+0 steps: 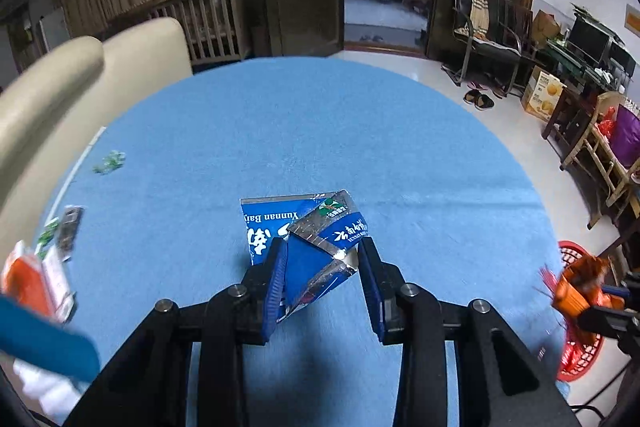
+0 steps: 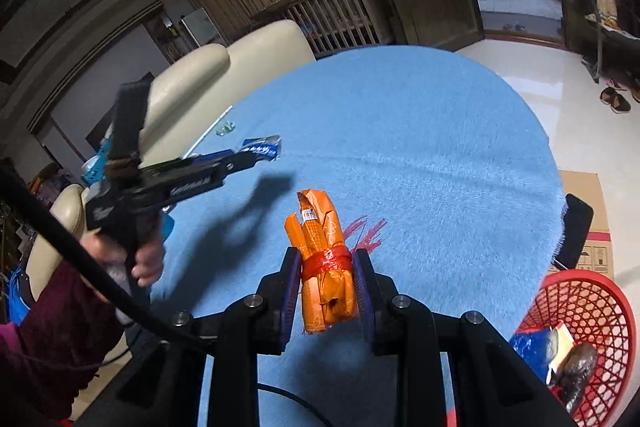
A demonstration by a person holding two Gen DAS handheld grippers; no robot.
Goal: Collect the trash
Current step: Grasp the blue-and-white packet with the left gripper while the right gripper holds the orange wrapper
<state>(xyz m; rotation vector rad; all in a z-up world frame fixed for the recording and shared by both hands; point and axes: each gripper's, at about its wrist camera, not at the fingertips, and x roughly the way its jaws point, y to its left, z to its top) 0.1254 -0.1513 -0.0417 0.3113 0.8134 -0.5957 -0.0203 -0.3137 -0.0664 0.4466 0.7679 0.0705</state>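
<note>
My right gripper [image 2: 326, 279] clamps an orange packet bundle [image 2: 324, 267] above the blue table [image 2: 420, 147], near the red basket [image 2: 592, 303] at lower right. My left gripper [image 1: 322, 263] grips a crumpled blue carton [image 1: 312, 239] off the cloth; farther left lie green wrapper scraps [image 1: 110, 162].

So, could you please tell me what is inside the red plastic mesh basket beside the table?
Inside the red plastic mesh basket lie a crumpled blue wrapper, a white and orange carton and a dark shiny wrapper. Anything beneath them is covered.
</note>
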